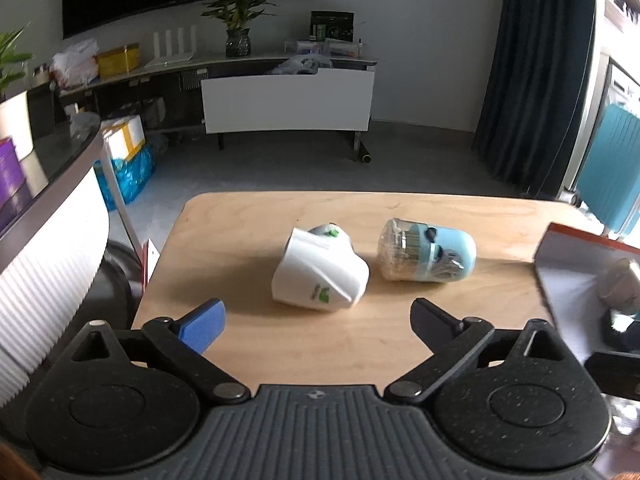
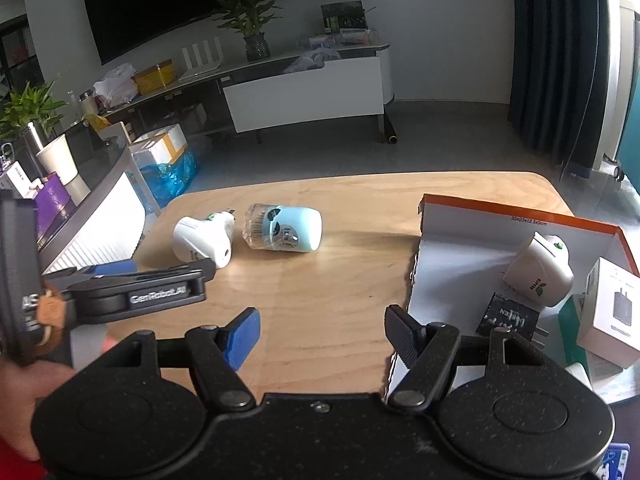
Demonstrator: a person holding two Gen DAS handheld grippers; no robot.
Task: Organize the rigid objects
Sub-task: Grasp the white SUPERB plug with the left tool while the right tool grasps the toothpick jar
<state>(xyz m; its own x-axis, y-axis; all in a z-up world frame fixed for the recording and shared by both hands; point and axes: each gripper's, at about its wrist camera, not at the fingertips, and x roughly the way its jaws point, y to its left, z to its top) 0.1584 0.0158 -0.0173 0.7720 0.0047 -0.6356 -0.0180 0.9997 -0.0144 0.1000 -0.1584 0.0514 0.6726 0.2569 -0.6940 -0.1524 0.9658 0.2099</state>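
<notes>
Left gripper (image 1: 318, 322) spread wide, jaws as far apart as they go, nothing between them; bare wood under the gap. One finger carries a blue pad (image 1: 204, 330), the other a black ribbed pad (image 1: 430, 322). It hovers over the near edge of the tabletop (image 1: 240, 232), pointing down at a slant.

Just ahead of it, white plug adapter (image 1: 320, 274) lying on its side, green leaf mark on the shell, not touched by either finger. Just beside it to the right, apart by a narrow strip of wood: pale blue capsule-shaped item (image 1: 426, 250), wrapped in clear film, also on its side.

Right gripper (image 2: 322, 330) about half open and empty, over the tabletop at the left edge of the cardboard box (image 2: 520, 210). Its black finger sits close to the box's torn near corner; contact cannot be told.

Box is open-topped, orange-rimmed, white inside, at the right end of the tabletop. Inside it: second white adapter (image 2: 538, 274) with the same leaf mark, small black charger (image 2: 506, 318) in front of it, white carton (image 2: 612, 314) at the right wall.

From the right wrist view the left gripper comes in from the left, a person's hand (image 2: 24, 392) behind it.
</notes>
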